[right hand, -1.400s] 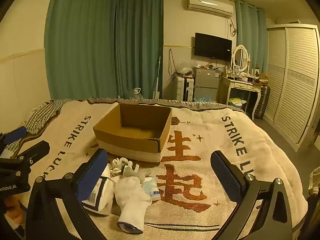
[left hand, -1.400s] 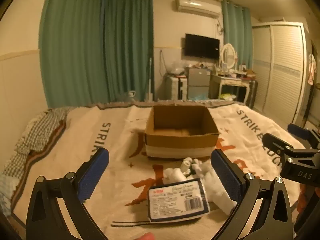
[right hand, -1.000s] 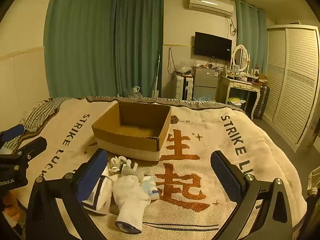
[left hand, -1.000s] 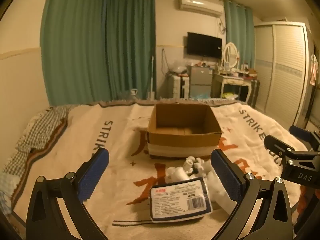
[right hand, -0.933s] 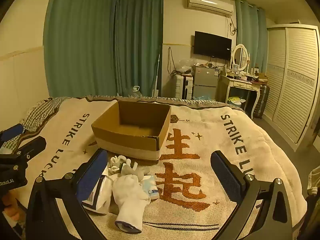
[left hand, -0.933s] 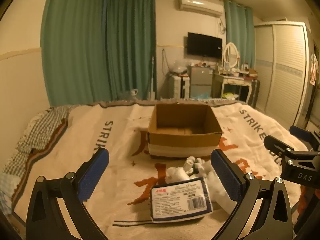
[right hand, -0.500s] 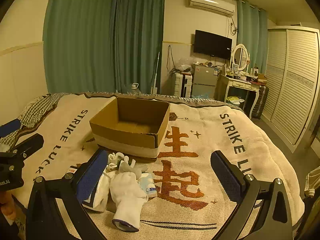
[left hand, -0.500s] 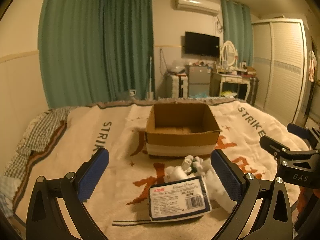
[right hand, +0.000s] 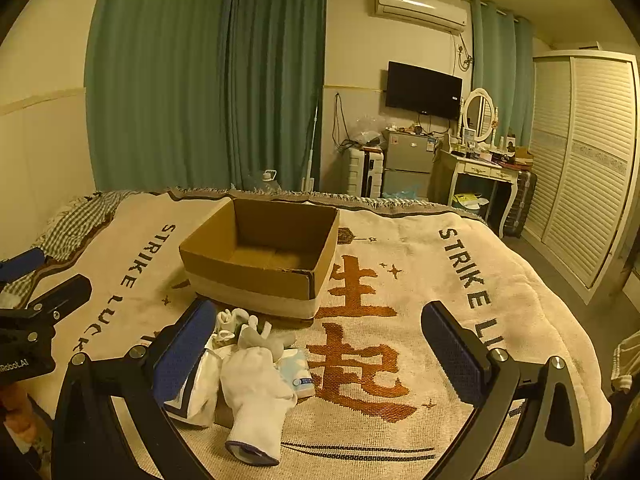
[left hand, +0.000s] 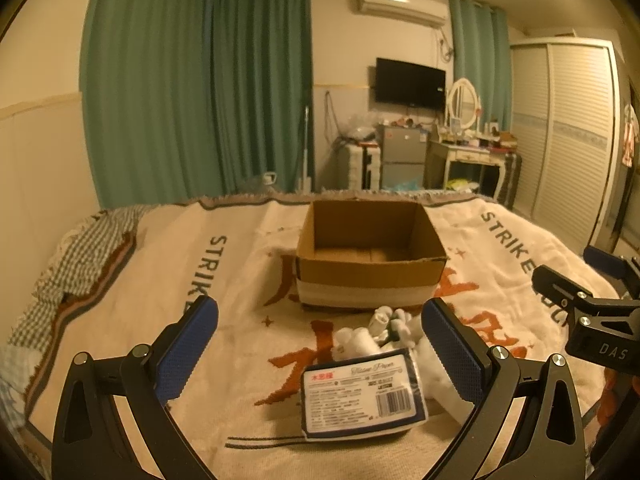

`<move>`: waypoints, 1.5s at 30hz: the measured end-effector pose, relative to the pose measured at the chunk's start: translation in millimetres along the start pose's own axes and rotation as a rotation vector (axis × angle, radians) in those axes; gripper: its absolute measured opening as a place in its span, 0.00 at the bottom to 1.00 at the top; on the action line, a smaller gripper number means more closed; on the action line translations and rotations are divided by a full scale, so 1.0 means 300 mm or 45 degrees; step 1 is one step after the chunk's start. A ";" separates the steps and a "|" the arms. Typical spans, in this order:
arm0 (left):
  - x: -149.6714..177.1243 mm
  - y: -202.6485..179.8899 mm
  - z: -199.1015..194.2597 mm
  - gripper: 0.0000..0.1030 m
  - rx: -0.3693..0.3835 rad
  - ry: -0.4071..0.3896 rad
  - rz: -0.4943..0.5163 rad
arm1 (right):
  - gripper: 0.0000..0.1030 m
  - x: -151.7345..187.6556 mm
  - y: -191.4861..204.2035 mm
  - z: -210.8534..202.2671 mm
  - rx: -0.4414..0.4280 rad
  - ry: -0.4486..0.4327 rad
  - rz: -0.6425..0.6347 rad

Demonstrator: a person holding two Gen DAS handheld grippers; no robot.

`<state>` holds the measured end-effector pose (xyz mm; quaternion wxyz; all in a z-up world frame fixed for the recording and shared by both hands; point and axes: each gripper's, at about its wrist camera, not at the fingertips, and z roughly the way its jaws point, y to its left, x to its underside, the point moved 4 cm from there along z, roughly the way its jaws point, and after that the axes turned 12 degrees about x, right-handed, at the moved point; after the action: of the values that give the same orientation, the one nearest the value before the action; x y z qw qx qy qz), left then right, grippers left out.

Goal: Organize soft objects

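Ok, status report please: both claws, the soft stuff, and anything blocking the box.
Left claw open, empty. Right claw open, empty. Tissue pack, white glove piled before empty cardboard box. Nothing blocking.

We read "STRIKE" woven in dark capitals down the left side of the blanket [left hand: 208, 268], and again on its right side. From the right wrist view the left strip reads "STRIKE LUCK", with large orange Chinese characters in the middle. The near tissue pack [left hand: 360, 396] carries "Tissue Paper" in script, a red tag, a barcode and print too small to read. The right gripper [left hand: 600, 336] shows "DAS"; the left gripper [right hand: 28, 340] shows "RobotAI", partly cut off.
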<state>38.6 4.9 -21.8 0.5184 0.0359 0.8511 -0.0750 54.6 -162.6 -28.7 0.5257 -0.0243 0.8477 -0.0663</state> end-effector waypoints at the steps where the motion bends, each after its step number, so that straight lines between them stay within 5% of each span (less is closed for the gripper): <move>1: 0.001 0.000 0.000 1.00 0.001 0.000 0.001 | 1.00 -0.001 0.000 0.002 0.000 0.001 0.001; 45: -0.004 -0.002 -0.009 1.00 -0.004 0.000 0.032 | 1.00 -0.007 0.017 -0.035 -0.009 -0.007 -0.052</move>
<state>36.6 4.6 -19.4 0.5192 0.0457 0.8508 -0.0673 46.3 -156.5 -23.0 0.5265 -0.0438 0.8458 -0.0739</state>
